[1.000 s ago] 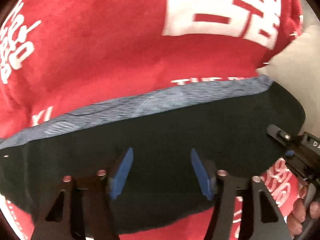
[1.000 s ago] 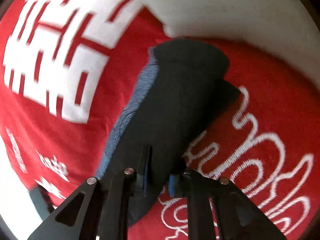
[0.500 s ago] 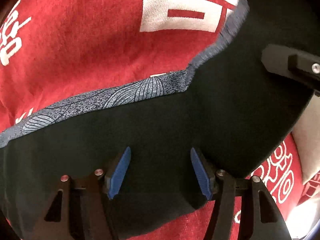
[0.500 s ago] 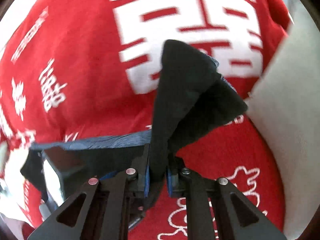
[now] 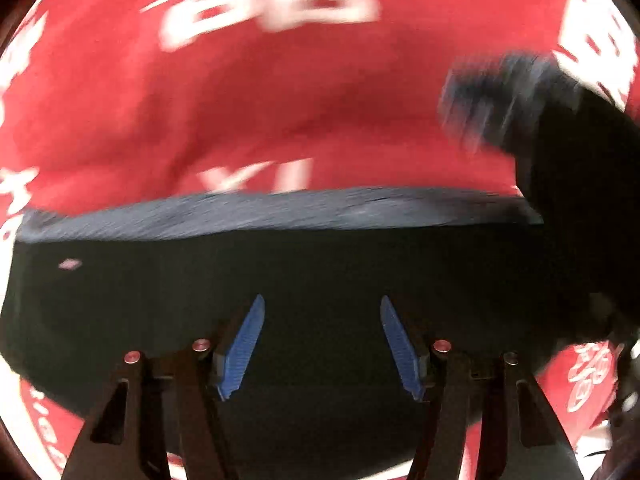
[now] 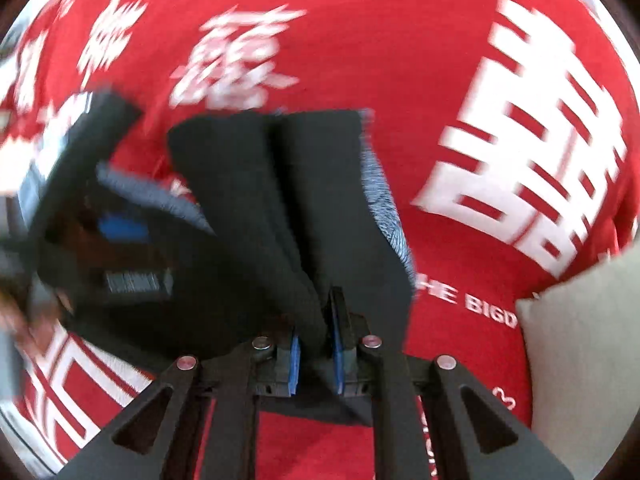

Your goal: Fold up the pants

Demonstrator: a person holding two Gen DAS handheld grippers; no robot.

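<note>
I keep the right gripper [image 6: 314, 354] clamped on the pants [image 6: 288, 200] to carry the fold, while the left gripper [image 5: 320, 344] stands apart.

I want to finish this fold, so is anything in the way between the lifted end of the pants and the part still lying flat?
Nothing visible blocks it. The right tool is shut on the lifted end of the black pants, and the flat part lies bare on the red blanket. The open left tool hovers over it, though, and should clear away first.

At my four o'clock the red blanket [image 6: 400, 60] read "HE BIGD" [image 6: 468, 304] in white; other characters were too blurred.
</note>
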